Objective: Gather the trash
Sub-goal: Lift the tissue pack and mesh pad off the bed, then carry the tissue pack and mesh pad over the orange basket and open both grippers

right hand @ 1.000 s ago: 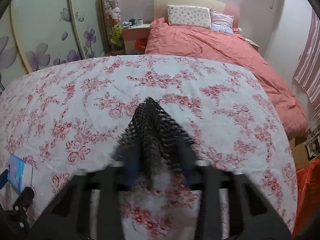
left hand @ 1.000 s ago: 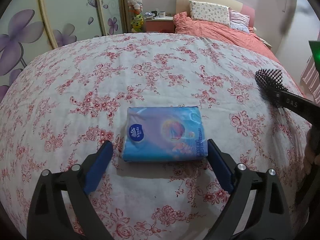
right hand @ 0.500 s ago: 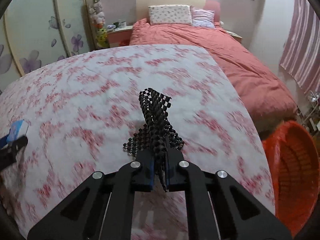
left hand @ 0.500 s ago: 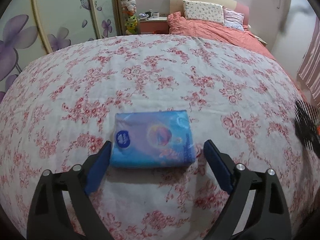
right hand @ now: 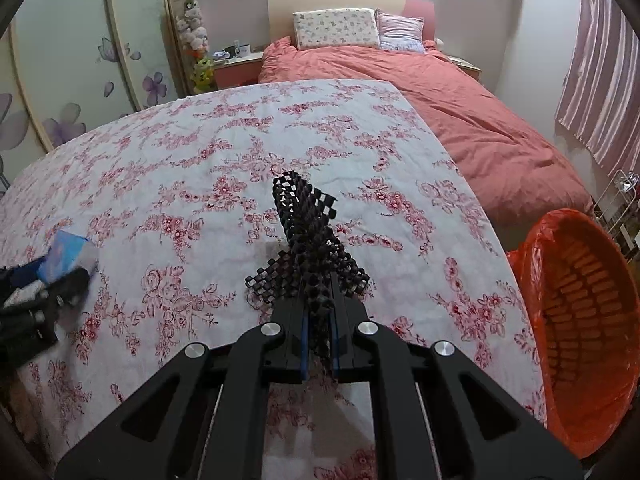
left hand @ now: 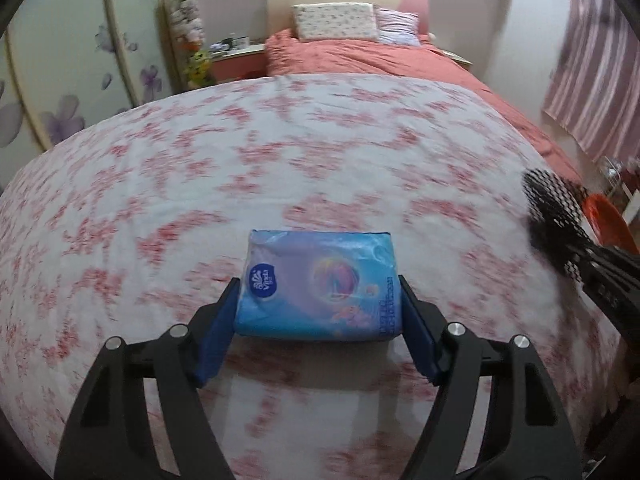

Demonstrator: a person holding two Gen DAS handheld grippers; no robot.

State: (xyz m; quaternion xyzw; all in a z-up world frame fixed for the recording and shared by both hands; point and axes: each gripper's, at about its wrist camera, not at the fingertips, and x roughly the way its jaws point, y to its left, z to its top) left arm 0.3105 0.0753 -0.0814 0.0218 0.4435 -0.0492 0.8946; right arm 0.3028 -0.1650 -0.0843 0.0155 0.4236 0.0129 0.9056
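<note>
A: Where is the blue tissue pack (left hand: 318,290) sitting right now?

B: It is lying flat on the floral bedspread (left hand: 280,152), squarely between the jaws of the left gripper (left hand: 318,320), with its long axis running across from one blue pad to the other. The jaws have just been closing, and the pads are now meeting both short ends of the pack. I am judging that it is gripped, though it is not yet lifted off the bed.

A: And the other hand?

B: The right gripper (right hand: 318,350) is carrying a piece of black mesh netting (right hand: 306,236), jaws pinched tight together on its lower end, the rest sticking up and forward. The orange-lined bin (right hand: 576,320) is standing beside the bed on the right, so the right hand is far nearer to it than the left.

A: What is differing from a second ago?

B: The left jaws were standing wide of the pack then, with gaps at both ends; those gaps are gone. From the right wrist, the bin was barely peeking in at the corner, and now its whole mouth is showing, so that hand has been swinging toward it. The left view is also blurring, suggesting motion.

A: So the coming move?

B: Probably the netting going rightward over the bin rim, and the pack following across the bed.
</note>
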